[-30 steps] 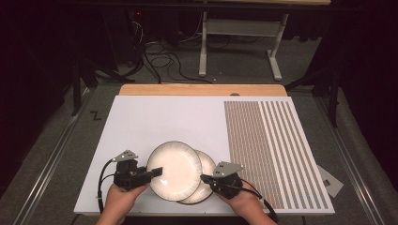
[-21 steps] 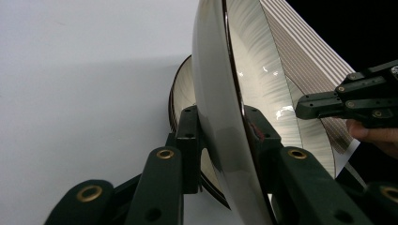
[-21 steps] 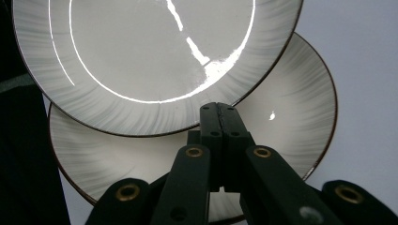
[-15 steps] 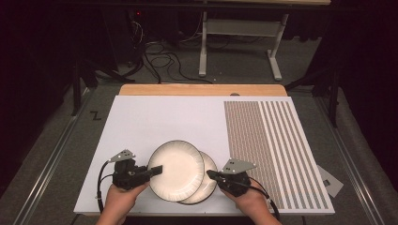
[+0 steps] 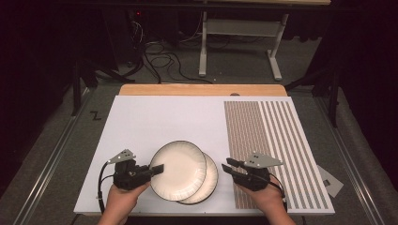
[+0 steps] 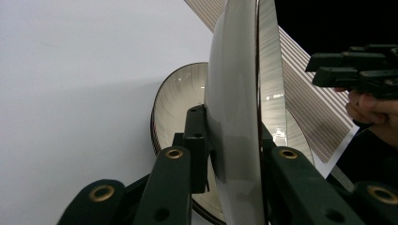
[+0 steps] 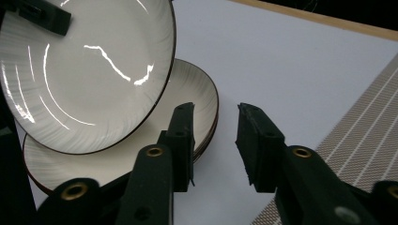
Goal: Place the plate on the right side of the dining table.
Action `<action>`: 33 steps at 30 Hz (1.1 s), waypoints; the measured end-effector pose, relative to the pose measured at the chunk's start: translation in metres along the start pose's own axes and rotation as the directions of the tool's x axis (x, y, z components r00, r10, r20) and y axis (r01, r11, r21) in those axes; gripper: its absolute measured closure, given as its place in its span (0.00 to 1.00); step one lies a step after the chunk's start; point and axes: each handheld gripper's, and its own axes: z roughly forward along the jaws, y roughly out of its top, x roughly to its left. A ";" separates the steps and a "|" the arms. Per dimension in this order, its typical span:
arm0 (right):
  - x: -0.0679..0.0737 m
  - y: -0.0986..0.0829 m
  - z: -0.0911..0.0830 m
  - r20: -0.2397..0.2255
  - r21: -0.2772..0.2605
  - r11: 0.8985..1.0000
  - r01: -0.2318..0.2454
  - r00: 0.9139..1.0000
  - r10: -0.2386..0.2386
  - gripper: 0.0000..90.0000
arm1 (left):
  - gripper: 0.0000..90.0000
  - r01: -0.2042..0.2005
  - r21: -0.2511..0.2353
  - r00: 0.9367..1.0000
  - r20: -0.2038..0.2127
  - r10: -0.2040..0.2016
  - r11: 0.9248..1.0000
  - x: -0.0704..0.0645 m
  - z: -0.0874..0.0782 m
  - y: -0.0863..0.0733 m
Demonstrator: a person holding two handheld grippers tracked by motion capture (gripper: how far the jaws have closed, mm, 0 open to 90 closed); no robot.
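Observation:
A white plate with a dark rim (image 5: 178,169) is held a little above the table, tilted, by my left gripper (image 5: 157,168), which is shut on its left edge. In the left gripper view the plate (image 6: 234,117) stands edge-on between the jaws of that gripper (image 6: 230,122). Under it a second, matching plate (image 5: 211,180) (image 6: 180,103) (image 7: 187,93) lies on the white board. My right gripper (image 5: 230,165) (image 7: 216,117) is open and holds nothing, just right of the lower plate's rim. The raised plate (image 7: 84,70) shows at upper left.
The white board (image 5: 155,122) has a brown striped panel (image 5: 267,136) on its right side and a wooden strip (image 5: 202,90) along the far edge. A small grey card (image 5: 331,182) lies off the board at the right. Table legs and cables lie beyond.
My right gripper has drawn back to the right, away from the plates' rim. The left gripper keeps the upper plate held in nearly the same place.

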 end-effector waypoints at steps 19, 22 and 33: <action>-0.038 -0.012 -0.056 0.099 -0.150 0.987 -0.050 0.993 0.066 0.26 | 0.86 0.000 -0.011 1.000 0.018 0.000 1.000 0.001 0.000 -0.001; -0.040 -0.016 -0.062 0.111 -0.166 0.985 -0.056 0.991 0.075 0.16 | 0.86 -0.006 -0.013 1.000 0.017 0.006 1.000 0.001 0.000 -0.001; -0.033 -0.014 -0.063 0.163 -0.177 0.980 -0.088 0.980 0.117 0.00 | 0.86 -0.022 -0.021 1.000 0.016 0.022 1.000 -0.001 0.000 -0.001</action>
